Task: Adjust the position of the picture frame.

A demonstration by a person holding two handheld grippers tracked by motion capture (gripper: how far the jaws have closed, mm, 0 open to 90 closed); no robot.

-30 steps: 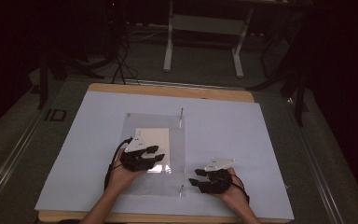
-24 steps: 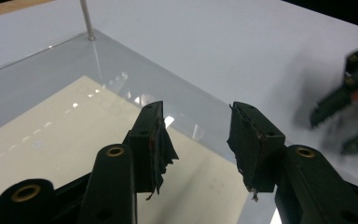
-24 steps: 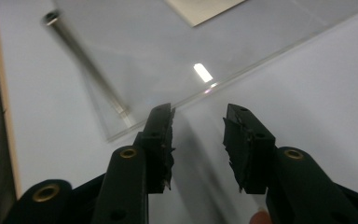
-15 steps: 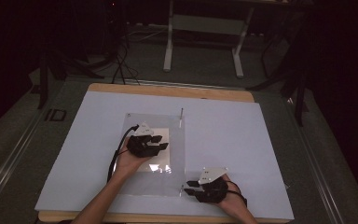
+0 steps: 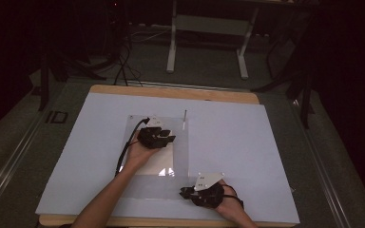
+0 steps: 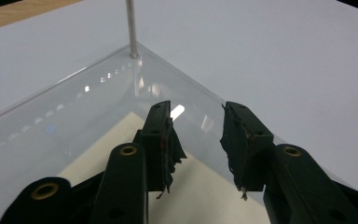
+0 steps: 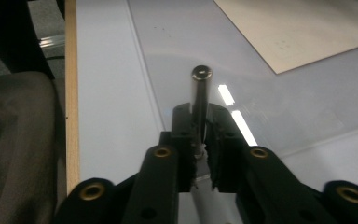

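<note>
Resting flat on the white surface (image 5: 275, 156), a clear acrylic sheet (image 5: 180, 156) covers a cream paper sheet (image 5: 159, 159). Right gripper (image 5: 186, 192) fingers (image 7: 182, 140) are closed on the near corner's metal pin (image 7: 199, 100), which stands upright. Left gripper (image 5: 169, 138) hovers over the acrylic, fingers (image 6: 161, 140) spread wide with nothing between them. A second pin (image 6: 130, 25) stands upright at the far corner.

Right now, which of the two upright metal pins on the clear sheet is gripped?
The near-corner metal pin, clamped in the right gripper. The far-corner pin stands free beyond the open left gripper.
</note>
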